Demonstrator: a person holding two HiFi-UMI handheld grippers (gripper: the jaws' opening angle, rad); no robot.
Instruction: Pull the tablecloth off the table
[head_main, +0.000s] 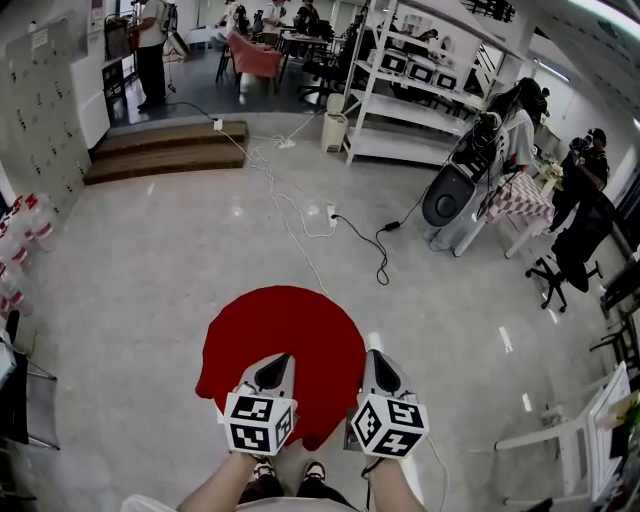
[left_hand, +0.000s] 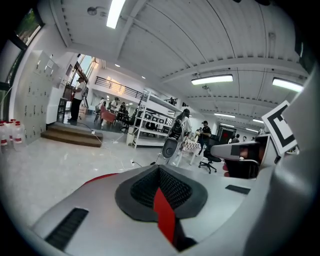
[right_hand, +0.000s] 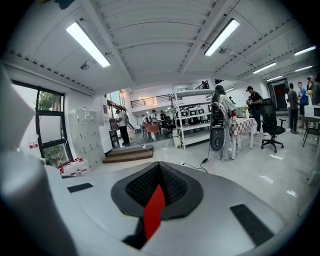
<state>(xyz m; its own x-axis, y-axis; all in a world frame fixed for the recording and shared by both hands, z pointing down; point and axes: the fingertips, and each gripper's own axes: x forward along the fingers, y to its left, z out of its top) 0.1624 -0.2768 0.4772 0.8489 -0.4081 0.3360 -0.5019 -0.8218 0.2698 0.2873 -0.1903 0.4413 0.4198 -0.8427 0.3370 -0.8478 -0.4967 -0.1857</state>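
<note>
I find my left gripper (head_main: 276, 362) and right gripper (head_main: 380, 360) both clamped tight on the near edge of the red tablecloth (head_main: 285, 335), a red strip pinched in each. The cloth spreads away from them, apparently covering the table beneath, which is hidden. I judge the pull barely begun, removal outstanding

The tablecloth (head_main: 285, 335) is plain deep red and round, spread out flat, with its near edge sagging in loose folds. One thin fold is pinched in the left gripper (head_main: 274, 362) and another in the right gripper (head_main: 381, 358).
</note>
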